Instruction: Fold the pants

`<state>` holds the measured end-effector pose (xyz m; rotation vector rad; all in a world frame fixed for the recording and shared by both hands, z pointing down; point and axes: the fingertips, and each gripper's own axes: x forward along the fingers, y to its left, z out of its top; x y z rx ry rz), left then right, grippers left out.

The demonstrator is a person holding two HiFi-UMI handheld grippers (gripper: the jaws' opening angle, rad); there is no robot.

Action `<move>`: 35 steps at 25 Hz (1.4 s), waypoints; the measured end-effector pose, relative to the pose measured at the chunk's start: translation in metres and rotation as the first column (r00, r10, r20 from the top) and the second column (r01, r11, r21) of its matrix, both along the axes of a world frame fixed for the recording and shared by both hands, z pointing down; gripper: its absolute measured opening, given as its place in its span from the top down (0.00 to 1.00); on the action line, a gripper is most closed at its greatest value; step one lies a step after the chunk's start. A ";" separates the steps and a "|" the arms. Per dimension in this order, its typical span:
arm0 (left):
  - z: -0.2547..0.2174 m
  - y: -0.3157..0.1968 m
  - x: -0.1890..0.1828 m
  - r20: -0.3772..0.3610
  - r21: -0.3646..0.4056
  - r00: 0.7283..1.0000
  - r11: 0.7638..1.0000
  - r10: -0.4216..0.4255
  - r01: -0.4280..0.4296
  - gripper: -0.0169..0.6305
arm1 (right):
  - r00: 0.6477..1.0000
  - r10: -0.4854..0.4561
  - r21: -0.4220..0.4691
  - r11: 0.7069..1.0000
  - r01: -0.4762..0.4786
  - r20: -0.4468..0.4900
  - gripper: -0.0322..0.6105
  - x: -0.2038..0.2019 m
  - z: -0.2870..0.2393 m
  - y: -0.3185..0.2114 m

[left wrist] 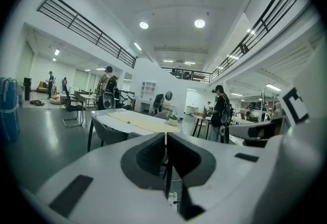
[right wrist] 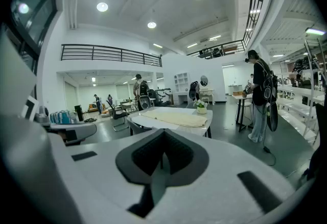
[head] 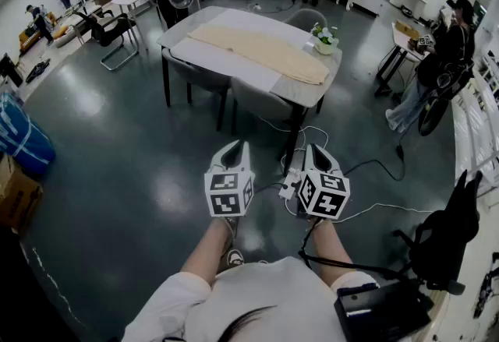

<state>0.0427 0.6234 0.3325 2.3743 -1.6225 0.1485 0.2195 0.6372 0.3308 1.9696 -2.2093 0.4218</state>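
The pants are laid out flat along the counter, near a small potted plant. The left gripper and the right gripper are held well apart from the counter, over the floor, their fingers closed together on nothing.

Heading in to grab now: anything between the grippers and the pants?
Yes: two chairs tucked at the table's near edge stand before the pants. A power strip lies on the floor by the right gripper.
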 end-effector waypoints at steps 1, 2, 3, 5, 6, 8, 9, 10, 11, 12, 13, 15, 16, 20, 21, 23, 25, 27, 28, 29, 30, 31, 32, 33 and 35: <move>-0.001 -0.002 -0.001 -0.001 0.001 1.000 1.000 -0.004 0.004 0.95 | 1.000 -0.003 -0.002 1.000 0.003 0.000 0.96 -0.001 0.000 -0.002; -0.001 -0.004 -0.001 -0.001 0.001 1.000 1.000 -0.007 0.007 0.95 | 1.000 -0.006 -0.004 1.000 0.006 0.000 0.96 -0.001 0.001 -0.004; -0.001 -0.006 -0.002 -0.001 0.000 1.000 1.000 -0.010 0.010 0.95 | 1.000 -0.009 -0.005 1.000 0.009 -0.001 0.96 -0.002 0.001 -0.005; 0.001 -0.008 -0.004 -0.001 -0.002 1.000 1.000 -0.014 0.014 0.95 | 1.000 -0.011 -0.004 1.000 0.011 -0.004 0.96 -0.004 0.002 -0.007; 0.002 -0.009 -0.005 -0.002 -0.004 1.000 1.000 -0.016 0.016 0.95 | 1.000 -0.011 -0.004 1.000 0.011 -0.007 0.96 -0.005 0.003 -0.007; 0.006 -0.011 -0.010 -0.004 -0.009 1.000 1.000 -0.020 0.020 0.95 | 1.000 -0.014 -0.006 1.000 0.014 -0.007 0.96 -0.009 0.006 -0.010; 0.007 -0.013 -0.013 -0.005 -0.011 1.000 1.000 -0.022 0.022 0.95 | 1.000 -0.015 -0.005 1.000 0.015 -0.002 0.96 -0.011 0.007 -0.011; 0.009 -0.014 -0.016 -0.005 -0.014 1.000 1.000 -0.023 0.023 0.95 | 1.000 -0.012 -0.002 1.000 0.012 0.007 0.96 -0.013 0.008 -0.013; 0.011 -0.016 -0.019 -0.004 -0.016 1.000 1.000 -0.024 0.024 0.95 | 1.000 -0.007 0.002 1.000 0.007 0.017 0.96 -0.015 0.009 -0.015; 0.012 -0.018 -0.023 -0.004 -0.017 1.000 1.000 -0.025 0.024 0.95 | 1.000 0.000 0.003 1.000 0.000 0.025 0.96 -0.016 0.010 -0.018; 0.013 -0.020 -0.027 -0.004 -0.019 1.000 1.000 -0.025 0.025 0.95 | 1.000 0.006 0.001 1.000 -0.006 0.031 0.96 -0.018 0.010 -0.021; 0.016 -0.025 -0.038 -0.005 -0.023 1.000 0.999 -0.028 0.027 0.95 | 0.999 0.018 -0.005 1.000 -0.018 0.036 0.96 -0.023 0.012 -0.027; 0.017 -0.027 -0.044 -0.005 -0.025 1.000 0.999 -0.028 0.028 0.95 | 0.999 0.022 -0.008 1.000 -0.022 0.036 0.96 -0.027 0.014 -0.030; 0.024 -0.036 -0.065 0.009 -0.034 1.000 0.999 -0.019 0.019 0.95 | 0.999 0.035 -0.018 0.999 -0.034 0.035 0.96 -0.044 0.018 -0.040; 0.026 -0.039 -0.070 0.013 -0.036 1.000 0.999 -0.017 0.018 0.95 | 0.999 0.037 -0.020 0.999 -0.036 0.034 0.96 -0.047 0.020 -0.043; 0.029 -0.046 -0.076 0.017 -0.042 1.000 0.999 -0.017 0.018 0.95 | 0.999 0.040 -0.029 0.999 -0.039 0.034 0.96 -0.051 0.023 -0.049; 0.031 -0.054 -0.079 0.017 -0.048 1.000 0.999 -0.015 0.016 0.95 | 0.998 0.045 -0.044 0.998 -0.043 0.034 0.96 -0.053 0.027 -0.057; 0.034 -0.063 -0.080 0.019 -0.055 1.000 0.998 -0.012 0.013 0.95 | 0.998 0.050 -0.059 0.997 -0.048 0.033 0.96 -0.053 0.032 -0.068; 0.036 -0.069 -0.080 0.020 -0.059 1.000 0.998 -0.011 0.013 0.95 | 0.998 0.053 -0.065 0.997 -0.051 0.033 0.96 -0.053 0.034 -0.074; 0.039 -0.076 -0.081 0.019 -0.062 1.000 0.998 -0.012 0.013 0.95 | 0.998 0.055 -0.070 0.996 -0.053 0.033 0.96 -0.054 0.037 -0.081; 0.041 -0.083 -0.081 0.017 -0.064 1.000 0.998 -0.013 0.014 0.95 | 0.998 0.057 -0.074 0.996 -0.054 0.033 0.96 -0.054 0.040 -0.089; 0.043 -0.091 -0.082 0.015 -0.066 1.000 0.998 -0.015 0.016 0.95 | 0.998 0.057 -0.077 0.996 -0.054 0.032 0.96 -0.055 0.043 -0.098; 0.046 -0.101 -0.083 0.015 -0.068 1.000 0.998 -0.018 0.019 0.95 | 0.998 0.056 -0.080 0.995 -0.054 0.030 0.96 -0.056 0.046 -0.108; 0.048 -0.111 -0.083 0.015 -0.070 1.000 0.997 -0.021 0.022 0.95 | 0.998 0.054 -0.082 0.995 -0.052 0.028 0.96 -0.056 0.048 -0.119; 0.052 -0.135 -0.083 0.018 -0.074 0.999 0.997 -0.029 0.030 0.95 | 0.998 0.050 -0.083 0.995 -0.047 0.028 0.96 -0.055 0.050 -0.146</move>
